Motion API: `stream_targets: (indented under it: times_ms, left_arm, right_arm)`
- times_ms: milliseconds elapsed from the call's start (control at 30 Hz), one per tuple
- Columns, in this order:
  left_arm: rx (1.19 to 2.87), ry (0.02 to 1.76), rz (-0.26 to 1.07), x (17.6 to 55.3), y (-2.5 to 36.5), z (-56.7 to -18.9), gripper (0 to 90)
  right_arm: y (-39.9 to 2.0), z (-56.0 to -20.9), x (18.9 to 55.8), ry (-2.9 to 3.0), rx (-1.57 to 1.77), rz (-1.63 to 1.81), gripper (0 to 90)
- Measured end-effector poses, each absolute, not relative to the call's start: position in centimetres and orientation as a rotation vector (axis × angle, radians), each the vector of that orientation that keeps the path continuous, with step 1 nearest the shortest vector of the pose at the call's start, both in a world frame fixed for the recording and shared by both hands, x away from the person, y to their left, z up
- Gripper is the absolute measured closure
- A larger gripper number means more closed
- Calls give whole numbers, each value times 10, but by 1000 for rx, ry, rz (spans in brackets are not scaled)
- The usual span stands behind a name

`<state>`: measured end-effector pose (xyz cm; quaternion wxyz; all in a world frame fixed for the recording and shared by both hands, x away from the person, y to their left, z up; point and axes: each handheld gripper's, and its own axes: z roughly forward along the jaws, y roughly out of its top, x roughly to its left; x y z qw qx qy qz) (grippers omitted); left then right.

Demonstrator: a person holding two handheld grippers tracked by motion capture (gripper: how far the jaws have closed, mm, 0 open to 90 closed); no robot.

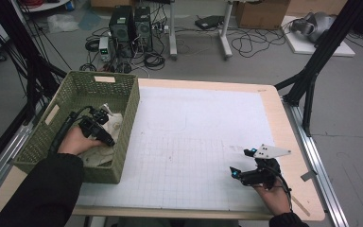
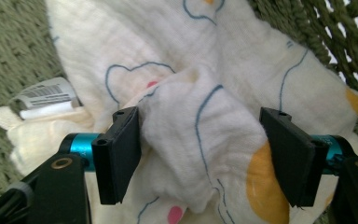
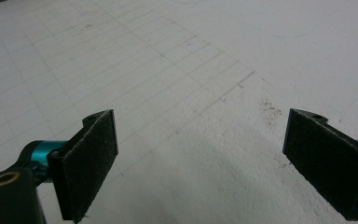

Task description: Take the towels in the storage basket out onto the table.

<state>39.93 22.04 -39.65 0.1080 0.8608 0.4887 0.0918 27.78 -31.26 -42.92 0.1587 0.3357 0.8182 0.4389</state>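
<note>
Crumpled white muslin cloth (image 2: 205,116) with blue outline print and yellow and pink spots lies bunched in the green woven basket (image 1: 131,101), which sits on the counter's (image 1: 283,123) left edge, toward the far left corner. A barcode tag (image 2: 44,95) is sewn at one cloth corner. Bunching throws up a raised fold in the middle, probably the easiest part to seize.

Left gripper (image 2: 200,149) is down inside the basket, jaws straddling that fold. Jaws spread nearly full. Left pad sits against the fabric, perhaps brushing it; right pad stands clear of it. No pinch yet: cloth between the jaws, not gripped. Judgement: set up for a grab to lift the cloth out.

Right gripper (image 3: 200,158) is near the counter's near right corner, over the white gridded mat (image 3: 168,70). Jaws spread wide, nothing between them, touching nothing. Likely parked there, clear of the basket, until the cloth comes out.
</note>
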Motion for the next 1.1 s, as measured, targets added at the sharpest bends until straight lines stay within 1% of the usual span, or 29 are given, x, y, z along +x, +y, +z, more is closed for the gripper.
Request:
stream_targets:
  times_ms: [100,267,367,467,533,600,633,767,800,833,867,1000,1067,1100]
  left_arm:
    - [2548,1440,263,399,219,-400,263]
    - [2583,1406,281,398,217,-405,266]
    - [2574,1415,286,398,217,-405,280]
    - [2571,1418,283,398,217,-405,316]
    - [2571,1422,304,398,218,-404,359]
    - [2575,1423,320,398,218,-403,462]
    - [2584,1423,364,398,220,-404,518]
    - [2583,1429,367,398,220,-404,532]
    - [2584,1428,374,399,221,-404,545]
    - [2583,1432,392,398,221,-404,588]
    - [2583,1432,392,398,221,-404,607]
    - [2553,1465,373,400,223,-403,635]
    - [2526,1487,348,401,226,-402,662]
    - [2522,1497,355,401,227,-401,686]
  right_arm:
    - [-313,-429,278,2339,956,1256,92]
    - [-312,-430,278,2344,952,1249,92]
    - [-312,-430,278,2345,949,1246,92]
    - [-312,-430,278,2344,949,1248,92]
    - [-312,-430,278,2347,952,1248,92]
    - [-312,-430,278,2347,951,1248,92]
    - [-312,-430,277,2347,951,1248,92]
    - [-312,-430,278,2348,950,1246,92]
    - [-312,-430,278,2348,950,1244,92]
    - [-312,-430,277,2350,952,1243,92]
    - [-312,-430,277,2349,951,1242,92]
    - [-312,-430,277,2349,950,1242,92]
    - [-313,-430,277,2349,954,1241,92]
    - [-313,-430,277,2351,953,1241,92]
